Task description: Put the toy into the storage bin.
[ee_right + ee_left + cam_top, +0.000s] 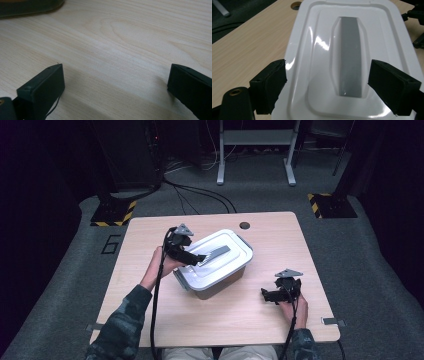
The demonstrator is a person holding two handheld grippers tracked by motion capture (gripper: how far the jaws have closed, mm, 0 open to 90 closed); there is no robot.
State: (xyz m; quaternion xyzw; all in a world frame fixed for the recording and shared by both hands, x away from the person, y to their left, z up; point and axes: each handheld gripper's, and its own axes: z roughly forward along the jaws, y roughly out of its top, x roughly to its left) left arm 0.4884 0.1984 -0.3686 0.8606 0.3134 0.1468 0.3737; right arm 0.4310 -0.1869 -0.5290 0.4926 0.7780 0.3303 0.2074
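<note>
A container with a glossy white lid (pixel 227 262) and a grey recessed handle (pixel 217 254) stands near the middle of the wooden table (pixel 165 320). My left gripper (pixel 199 259) reaches over the lid's left end. In the left gripper view its jaws stand wide apart and open (pixel 332 86), hovering on either side of the near end of the grey handle (pixel 350 50) above the lid (pixel 312 37), gripping nothing. My right gripper (pixel 267 295) rests to the right of the container near the table's front, open (pixel 115 85), with bare wood between its jaws.
A round cable hole (pixel 244 225) sits in the table's far edge, behind the container. On the floor beyond are stand bases marked with yellow-black tape (pixel 114 213) and cables. A dark object's edge (pixel 30 7) lies at the top left of the right gripper view.
</note>
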